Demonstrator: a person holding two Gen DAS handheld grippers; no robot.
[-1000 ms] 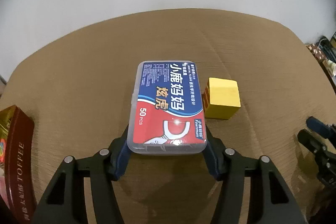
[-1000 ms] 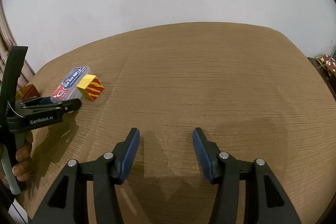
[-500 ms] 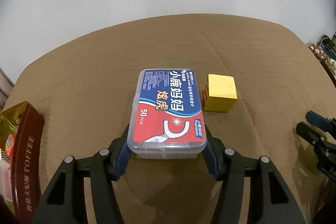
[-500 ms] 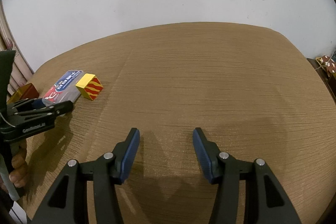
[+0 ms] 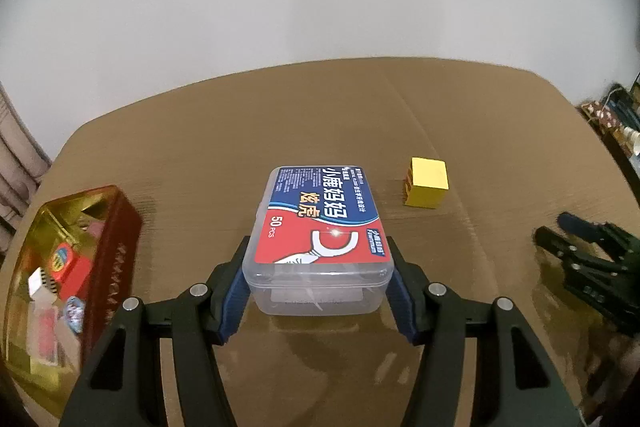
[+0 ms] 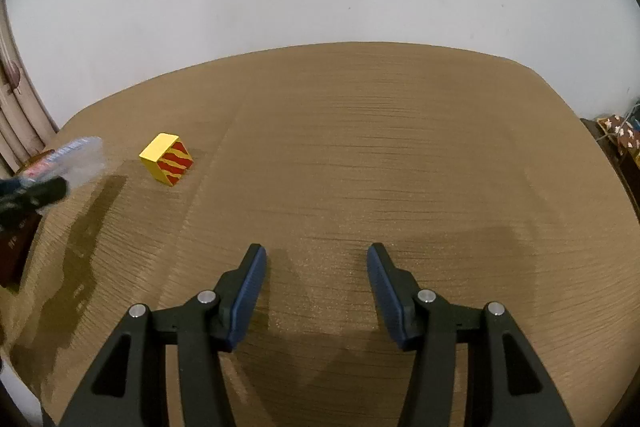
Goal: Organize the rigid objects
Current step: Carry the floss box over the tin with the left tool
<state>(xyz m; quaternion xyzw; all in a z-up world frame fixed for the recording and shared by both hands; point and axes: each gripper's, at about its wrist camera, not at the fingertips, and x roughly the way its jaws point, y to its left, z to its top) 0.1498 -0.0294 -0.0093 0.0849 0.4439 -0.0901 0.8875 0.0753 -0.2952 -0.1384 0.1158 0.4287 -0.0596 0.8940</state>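
Left gripper (image 5: 320, 267) was clamped on the floss pick box (image 5: 320, 227), a clear plastic case with a blue-and-red label marked 50 PCS. Blue pads (image 5: 234, 291) pressed against both long sides near the box's near end; the rest of the box stuck out forward past the fingertips. From the right wrist view the box (image 6: 76, 159) appeared raised above the brown tabletop (image 6: 380, 155), with a shadow on the surface below it, though that part of the frame was blurred.

Yellow block (image 5: 426, 183) sat on the table ahead and to the right of the left gripper, apart from the box. Its top was plain yellow; the side facing the right gripper showed red and yellow stripes (image 6: 167, 165).

To the left of the left gripper, close beside it, stood an open tin (image 5: 120, 227) with dark red outer walls and a gold interior. Small wrapped items lay inside, too blurred to identify. Lettering on the red wall could not be read.

Right gripper (image 6: 316, 291) hovered low over bare tabletop with jaws spread wide and nothing between them. In the left wrist view it showed as a dark shape (image 5: 584, 259) well to the right of the held box, nearer than the block.

White wall behind the table's far edge. Curtain folds (image 6: 16, 107) at the far left; cluttered items (image 5: 616, 115) at the far right edge, unclear.
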